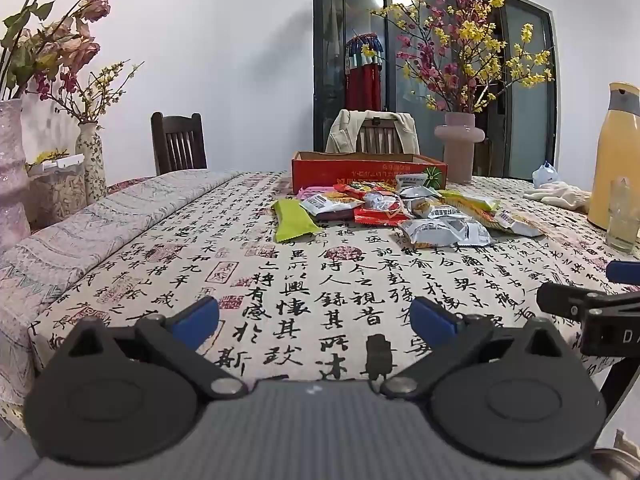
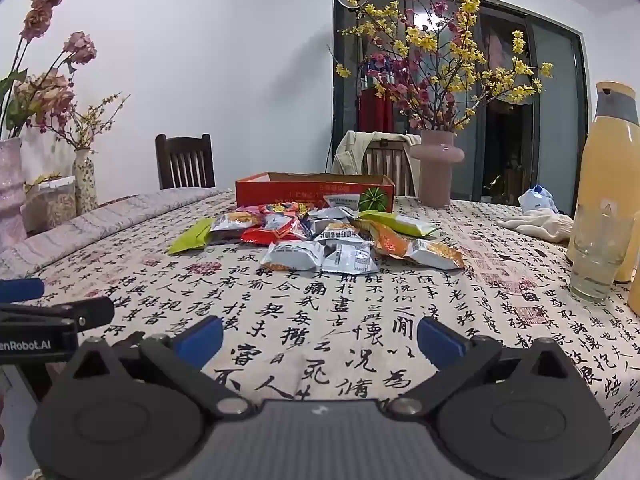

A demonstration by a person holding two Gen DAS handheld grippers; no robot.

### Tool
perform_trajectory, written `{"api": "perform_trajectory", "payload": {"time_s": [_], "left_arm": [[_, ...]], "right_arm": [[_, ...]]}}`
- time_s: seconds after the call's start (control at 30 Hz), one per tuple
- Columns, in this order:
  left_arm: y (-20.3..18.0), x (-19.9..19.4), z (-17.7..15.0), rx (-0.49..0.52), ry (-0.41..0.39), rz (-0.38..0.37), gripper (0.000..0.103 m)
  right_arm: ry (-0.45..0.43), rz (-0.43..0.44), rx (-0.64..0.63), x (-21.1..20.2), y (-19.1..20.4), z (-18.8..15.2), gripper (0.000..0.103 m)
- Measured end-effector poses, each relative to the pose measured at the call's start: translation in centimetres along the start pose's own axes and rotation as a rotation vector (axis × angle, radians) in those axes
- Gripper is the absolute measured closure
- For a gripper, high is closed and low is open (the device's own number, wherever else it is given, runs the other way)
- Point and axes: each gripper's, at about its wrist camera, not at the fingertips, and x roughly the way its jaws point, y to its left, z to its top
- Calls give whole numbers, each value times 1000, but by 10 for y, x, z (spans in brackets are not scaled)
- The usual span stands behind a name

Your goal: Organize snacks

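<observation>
Several snack packets lie in a loose pile in the middle of the table, silver, red, orange and lime green. A lime-green packet sits at the pile's left edge. Just behind the pile stands a shallow red cardboard box, open at the top. My left gripper hovers over the near table edge, open and empty, well short of the pile. My right gripper is likewise open and empty near the front edge. Each gripper shows at the side of the other's view.
The table wears a cloth printed with black calligraphy. A pink vase of flowers stands behind the box. At the right are a yellow flask, a drinking glass and white cloth gloves. Chairs stand beyond.
</observation>
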Motion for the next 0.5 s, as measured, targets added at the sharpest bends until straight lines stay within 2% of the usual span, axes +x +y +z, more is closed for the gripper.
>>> {"api": "perform_trajectory", "payload": {"time_s": [0.5], "left_arm": [[-1,0,-1,3,-4,3,0]], "right_arm": [[1,-3,-3,-1,4,-3,0]]}}
